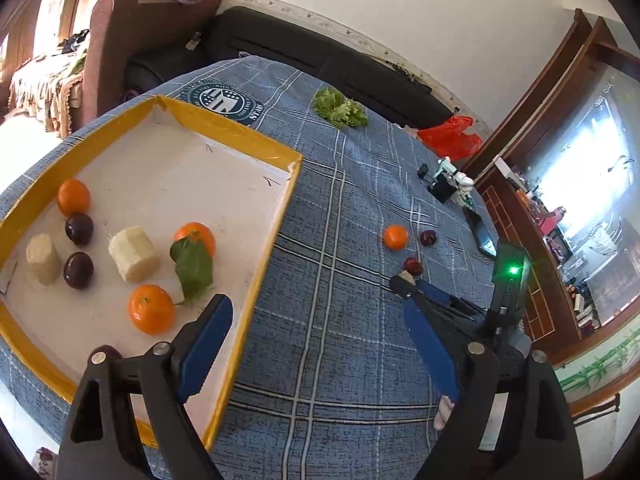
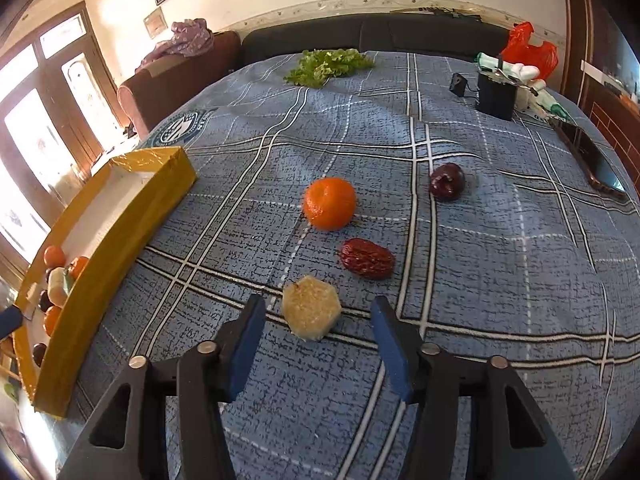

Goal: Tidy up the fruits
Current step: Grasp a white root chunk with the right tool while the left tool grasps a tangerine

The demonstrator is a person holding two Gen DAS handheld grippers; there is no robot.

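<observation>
A yellow-rimmed tray (image 1: 256, 280) with a white floor holds three oranges (image 1: 151, 309), dark plums (image 1: 79, 270), two pale sugarcane pieces (image 1: 133, 255) and a green leaf (image 1: 193, 268). My left gripper (image 1: 316, 340) is open and empty, over the tray's near right edge. On the blue plaid cloth lie an orange (image 2: 329, 203), a red date (image 2: 367, 258), a dark plum (image 2: 447, 181) and a sugarcane piece (image 2: 311, 307). My right gripper (image 2: 318, 338) is open, with the sugarcane piece just ahead between its fingertips. The right gripper shows in the left wrist view (image 1: 408, 286).
Lettuce (image 2: 328, 63) lies at the table's far side. A black box (image 2: 495, 95), white items, a red bag (image 2: 528, 50) and a phone (image 2: 592, 158) are at the far right. A dark sofa (image 1: 304, 52) stands behind the table.
</observation>
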